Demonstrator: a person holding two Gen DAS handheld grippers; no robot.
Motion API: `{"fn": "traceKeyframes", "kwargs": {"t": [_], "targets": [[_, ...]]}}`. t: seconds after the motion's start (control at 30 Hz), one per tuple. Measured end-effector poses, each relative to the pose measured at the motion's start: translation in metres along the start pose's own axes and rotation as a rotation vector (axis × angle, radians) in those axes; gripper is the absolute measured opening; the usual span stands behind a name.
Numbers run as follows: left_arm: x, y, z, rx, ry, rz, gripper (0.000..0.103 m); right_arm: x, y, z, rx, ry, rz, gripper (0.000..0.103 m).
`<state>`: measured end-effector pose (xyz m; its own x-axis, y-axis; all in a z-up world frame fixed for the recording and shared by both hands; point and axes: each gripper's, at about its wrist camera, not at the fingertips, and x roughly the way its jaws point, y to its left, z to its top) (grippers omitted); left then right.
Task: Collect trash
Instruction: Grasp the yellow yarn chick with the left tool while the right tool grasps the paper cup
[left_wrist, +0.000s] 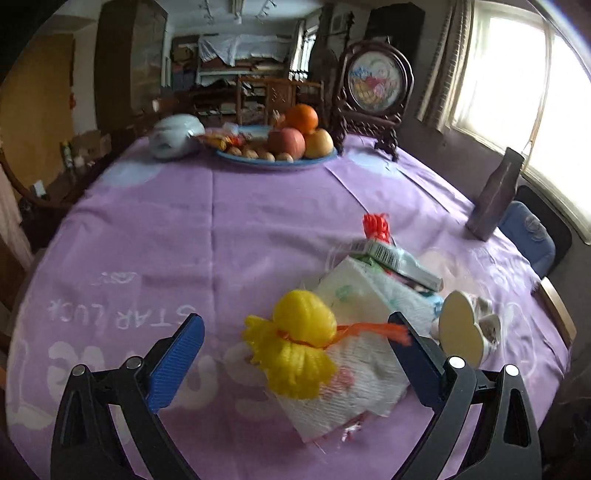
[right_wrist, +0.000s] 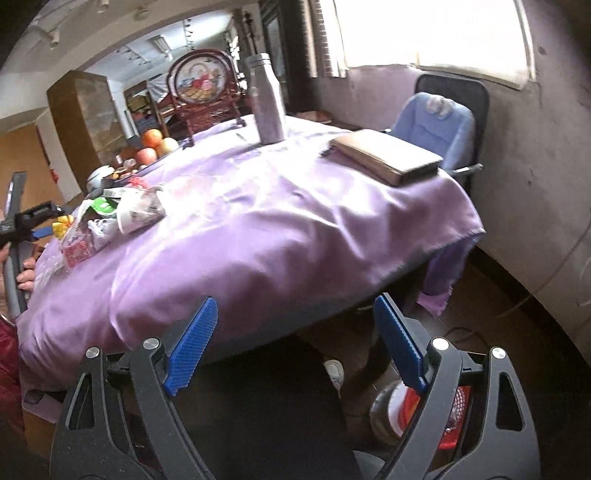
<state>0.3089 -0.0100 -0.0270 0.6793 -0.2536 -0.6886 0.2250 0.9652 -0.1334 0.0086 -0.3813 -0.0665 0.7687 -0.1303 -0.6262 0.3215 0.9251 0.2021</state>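
My left gripper (left_wrist: 295, 354) hangs spread wide over the trash pile on the purple tablecloth (left_wrist: 184, 229), with the yellow mesh bundle (left_wrist: 295, 347) between its fingers but not pinched. The pile runs away from me toward the barcode box (left_wrist: 395, 258). My right gripper (right_wrist: 295, 343), also spread and empty, points past the table edge, so I judge the left far nearer.

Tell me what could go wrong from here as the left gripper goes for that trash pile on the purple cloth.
1. The left gripper is open around the yellow mesh bundle, which lies on a paper napkin; closing might take only one and scatter the rest.
2. The small white cup tipped beside the right finger could get knocked away.
3. The right gripper is open past the table edge, unable to steady anything.
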Motion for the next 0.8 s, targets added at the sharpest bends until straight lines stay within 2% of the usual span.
{"fn": "traceKeyframes", "kwargs": {"t": [0.03,0.1,0.17,0.23,0.3,0.37,0.5,0.63,0.8], "targets": [[0.002,0.003,-0.004,-0.003,0.001,-0.015,0.096,0.002,0.005,0.002,-0.005,0.001,0.009,0.084],[0.005,0.009,-0.008,-0.016,-0.007,-0.049,0.086,0.009,0.016,0.008,-0.015,0.005,0.032,0.084],[0.010,0.018,-0.009,-0.042,0.015,-0.080,0.063,0.016,0.028,0.013,-0.026,0.011,0.054,0.084],[0.011,0.023,-0.008,-0.078,0.020,-0.138,0.052,0.025,0.041,0.020,-0.040,0.015,0.087,0.084],[0.006,0.025,-0.007,-0.085,-0.002,-0.159,0.046,0.032,0.056,0.025,-0.056,0.017,0.117,0.084],[-0.005,0.023,-0.007,-0.077,-0.046,-0.148,0.045,0.042,0.074,0.033,-0.081,0.018,0.155,0.084],[-0.019,0.025,-0.005,-0.100,-0.101,-0.173,0.045,0.064,0.111,0.052,-0.132,0.028,0.202,0.084],[-0.027,0.026,-0.005,-0.112,-0.127,-0.167,0.045,0.083,0.142,0.069,-0.176,0.048,0.250,0.084],[-0.032,0.029,-0.006,-0.125,-0.140,-0.181,0.045,0.114,0.175,0.085,-0.217,0.089,0.275,0.089]]}}
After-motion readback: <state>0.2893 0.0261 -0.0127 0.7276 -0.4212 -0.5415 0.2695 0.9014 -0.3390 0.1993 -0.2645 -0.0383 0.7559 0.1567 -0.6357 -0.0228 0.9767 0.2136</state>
